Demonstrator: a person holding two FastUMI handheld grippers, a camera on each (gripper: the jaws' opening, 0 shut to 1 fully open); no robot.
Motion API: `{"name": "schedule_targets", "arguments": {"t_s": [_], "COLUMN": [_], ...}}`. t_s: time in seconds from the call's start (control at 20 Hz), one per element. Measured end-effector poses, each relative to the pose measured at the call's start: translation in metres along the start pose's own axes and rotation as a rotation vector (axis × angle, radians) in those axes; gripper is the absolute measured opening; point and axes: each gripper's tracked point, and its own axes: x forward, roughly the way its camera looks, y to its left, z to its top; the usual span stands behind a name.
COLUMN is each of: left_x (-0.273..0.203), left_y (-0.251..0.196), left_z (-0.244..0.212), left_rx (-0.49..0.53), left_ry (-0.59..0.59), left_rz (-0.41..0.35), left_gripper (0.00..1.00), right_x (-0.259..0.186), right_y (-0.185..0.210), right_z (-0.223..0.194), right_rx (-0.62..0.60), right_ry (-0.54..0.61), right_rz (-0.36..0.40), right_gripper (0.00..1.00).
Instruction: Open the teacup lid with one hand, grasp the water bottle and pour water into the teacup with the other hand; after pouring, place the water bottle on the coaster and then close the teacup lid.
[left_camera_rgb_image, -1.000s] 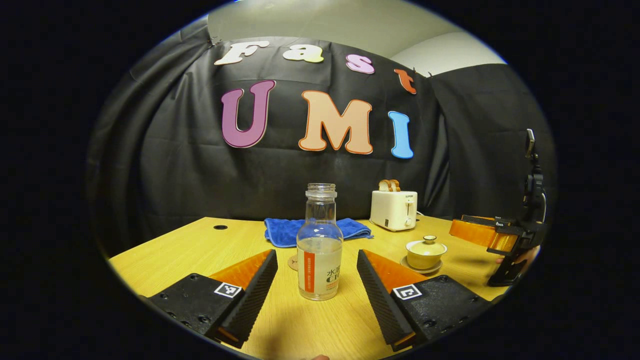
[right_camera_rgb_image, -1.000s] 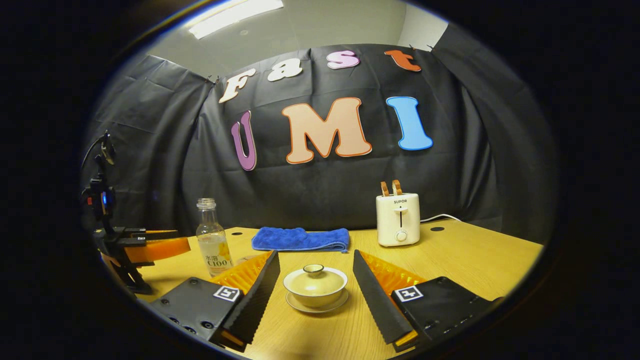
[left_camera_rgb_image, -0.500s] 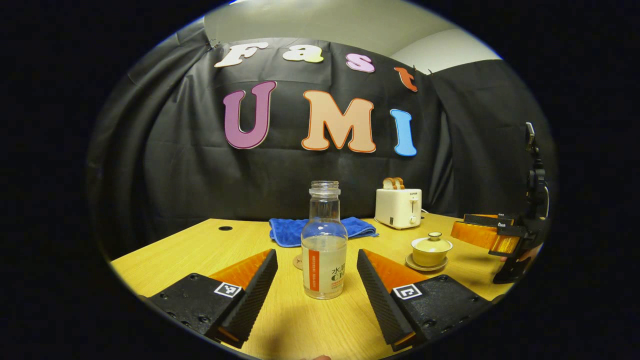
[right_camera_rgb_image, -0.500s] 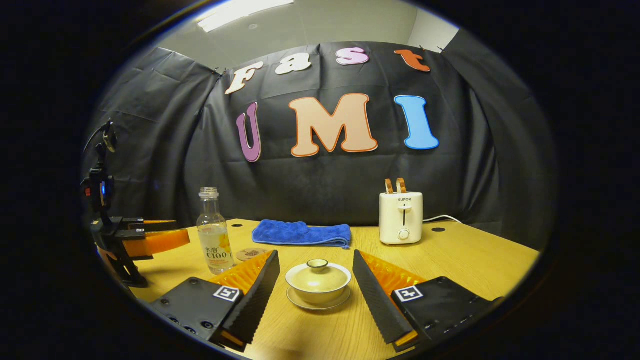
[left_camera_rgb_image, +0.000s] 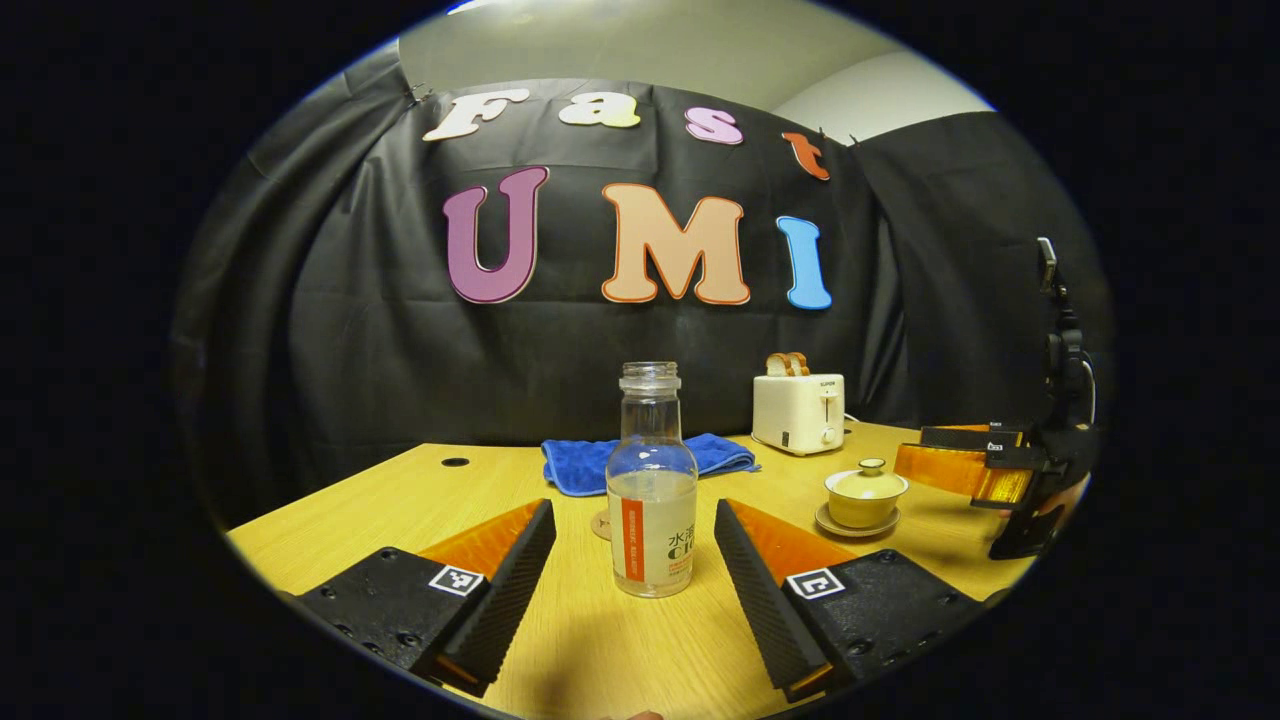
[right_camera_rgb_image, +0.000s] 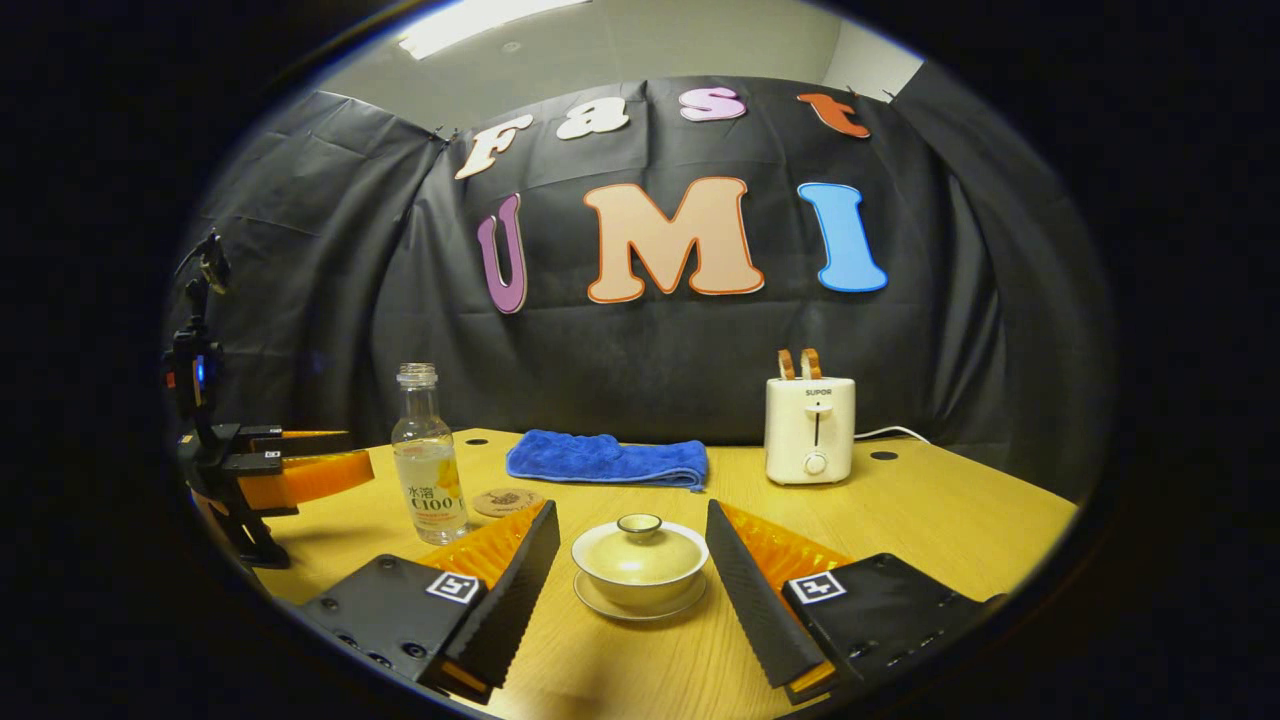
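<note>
Glass, uncapped and about half full, the water bottle (left_camera_rgb_image: 652, 500) stands upright on the table (left_camera_rgb_image: 350, 505) between my left tongs (left_camera_rgb_image: 634, 560) in the left gripper view. Those tongs gape wide, a finger on either side of the bottle and neither one touching it. Behind the bottle a bit of the coaster (left_camera_rgb_image: 600, 524) peeks out, with a blue towel (left_camera_rgb_image: 648, 460) beyond it and a toaster (left_camera_rgb_image: 798, 410) near the wall. Off to the right sits the lidded teacup (left_camera_rgb_image: 865, 497) on its saucer, and past it my right tongs (left_camera_rgb_image: 960, 468) held by a hand.

In the right gripper view the teacup (right_camera_rgb_image: 640, 560) sits between my right tongs (right_camera_rgb_image: 630, 565), which are spread wide and clear of the cup on both sides. Its lid (right_camera_rgb_image: 640, 540) is on, its small knob upright. The water bottle (right_camera_rgb_image: 427, 460) stands to the left, the coaster (right_camera_rgb_image: 505, 501) just beside it, and my left tongs (right_camera_rgb_image: 300, 470) are further left.

I judge the lid comes first. To do it well I should raise the right tongs to knob height, centre the knob between the fingers, close gently and lift straight up so the cup does not slide on its saucer. Meanwhile the left tongs should close on the bottle's wide body, below the shoulder, squarely, so it does not tip or twist when tilted.
</note>
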Motion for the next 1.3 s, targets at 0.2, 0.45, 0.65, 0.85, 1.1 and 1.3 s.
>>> {"name": "schedule_targets", "arguments": {"t_s": [0.2, 0.45, 0.65, 0.85, 1.1, 1.3], "left_x": [0.002, 0.004, 0.005, 0.006, 0.006, 0.006], "left_y": [0.004, 0.001, 0.001, 0.002, 0.001, 0.001], "left_z": [-0.004, -0.004, -0.004, -0.004, -0.005, -0.005], "left_rx": [-0.004, -0.004, -0.004, -0.005, -0.005, -0.006], "left_ry": [0.019, 0.018, 0.018, 0.019, 0.019, 0.019], "left_rz": [0.017, 0.003, 0.004, 0.005, 0.004, 0.004], "left_gripper": [0.94, 0.94, 0.94, 0.94, 0.93, 0.94], "right_x": [0.014, 0.035, 0.045, 0.053, 0.055, 0.055], "right_y": [0.002, 0.001, 0.002, -0.002, -0.002, -0.005], "right_z": [-0.001, -0.011, -0.018, -0.026, -0.028, -0.025], "right_rx": [0.001, 0.001, -0.006, -0.003, -0.009, -0.006], "right_ry": [0.009, 0.068, 0.120, 0.164, 0.189, 0.180], "right_rz": [0.009, 0.000, -0.008, -0.030, -0.034, -0.041], "right_gripper": [0.95, 0.95, 0.99, 0.84, 0.75, 0.52]}}
